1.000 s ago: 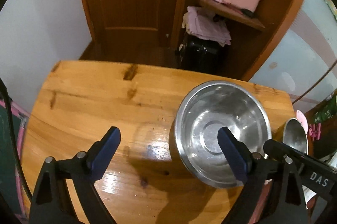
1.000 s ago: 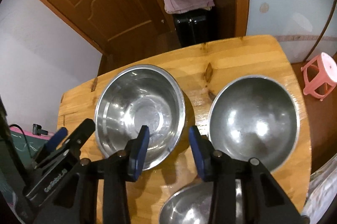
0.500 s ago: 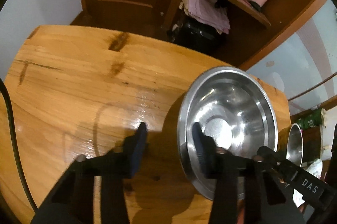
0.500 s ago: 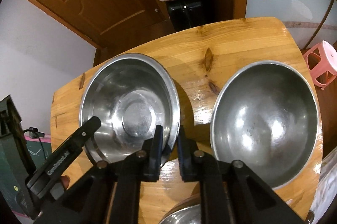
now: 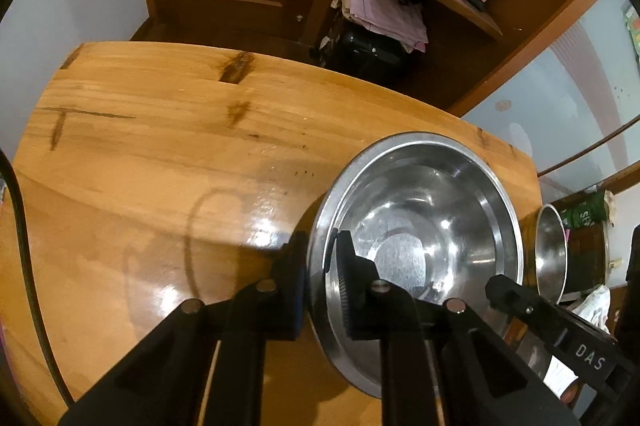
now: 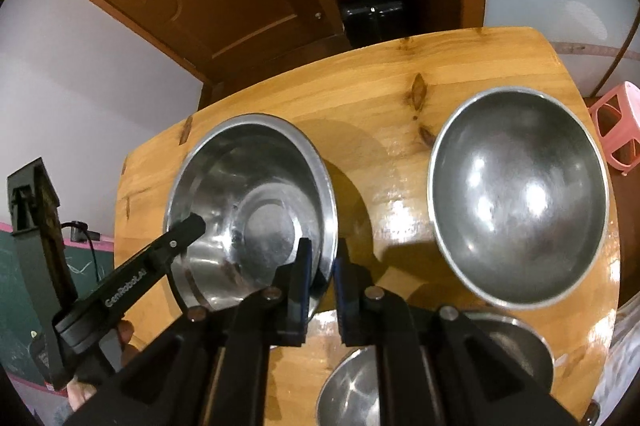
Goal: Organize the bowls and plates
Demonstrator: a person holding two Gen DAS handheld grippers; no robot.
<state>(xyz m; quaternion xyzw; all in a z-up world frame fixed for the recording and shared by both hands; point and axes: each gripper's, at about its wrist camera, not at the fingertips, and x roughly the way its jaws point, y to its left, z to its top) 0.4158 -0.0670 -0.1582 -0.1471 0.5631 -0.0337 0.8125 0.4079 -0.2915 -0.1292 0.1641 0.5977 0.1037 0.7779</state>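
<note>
Bowl (image 5: 416, 238) of steel sits on the bench (image 5: 160, 153); left tool (image 5: 320, 266) is closing on its rim; right tool (image 6: 321, 266) pinches the other side; two more bowls (image 6: 518, 197) wait unstacked.

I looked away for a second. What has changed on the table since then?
Both grippers closed on the flat-bottomed steel bowl: the left gripper came down, still closing on its rim; the right gripper pinched the opposite edge. The round bowl stayed put.
</note>
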